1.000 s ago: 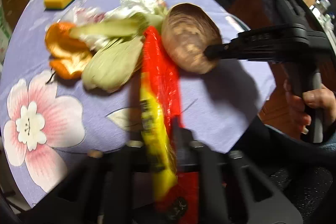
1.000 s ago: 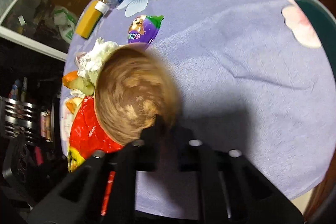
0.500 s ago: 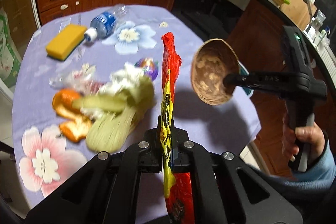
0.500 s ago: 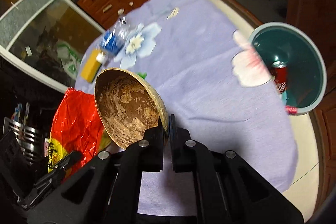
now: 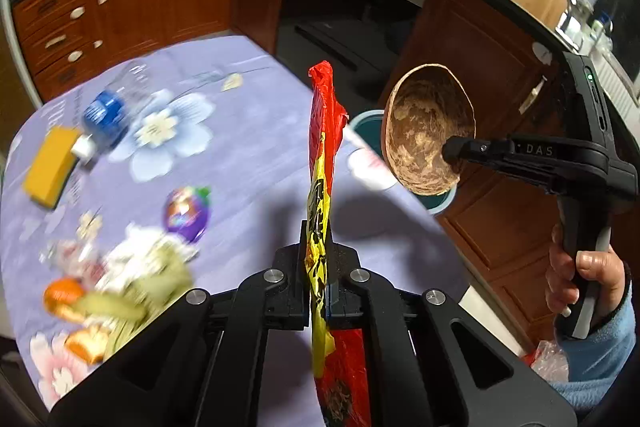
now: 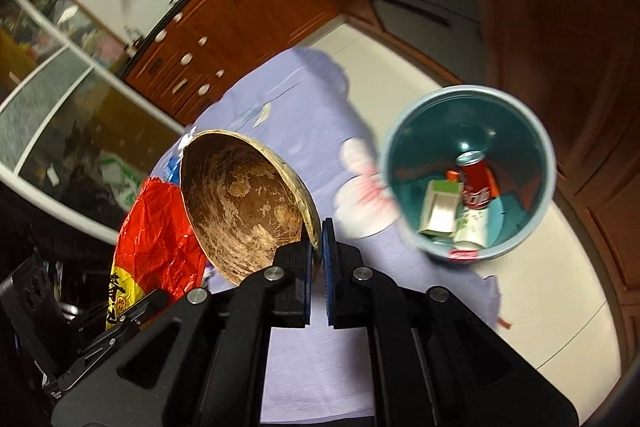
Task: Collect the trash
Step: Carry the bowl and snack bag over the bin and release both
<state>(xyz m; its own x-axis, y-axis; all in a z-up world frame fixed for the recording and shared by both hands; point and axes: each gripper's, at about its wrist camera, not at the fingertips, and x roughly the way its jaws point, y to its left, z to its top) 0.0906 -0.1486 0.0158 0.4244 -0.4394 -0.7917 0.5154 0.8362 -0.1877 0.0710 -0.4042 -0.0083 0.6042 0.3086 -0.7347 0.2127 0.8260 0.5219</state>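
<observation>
Left gripper [image 5: 318,281] w/ jaws pinched on a crinkled red-and-yellow foil snack wrapper [image 5: 323,143], held upright above the lilac floral-cloth table [image 5: 256,163]. Right gripper [image 6: 318,255] w/ jaws clamped on the rim of a brown half coconut shell [image 6: 244,203], mottled hollow facing the camera, held near the round teal bin [image 6: 540,147] on the floor, red soda can [image 6: 476,183] inside. Table litter is blurred; wrapper's lower end is cut off.
</observation>
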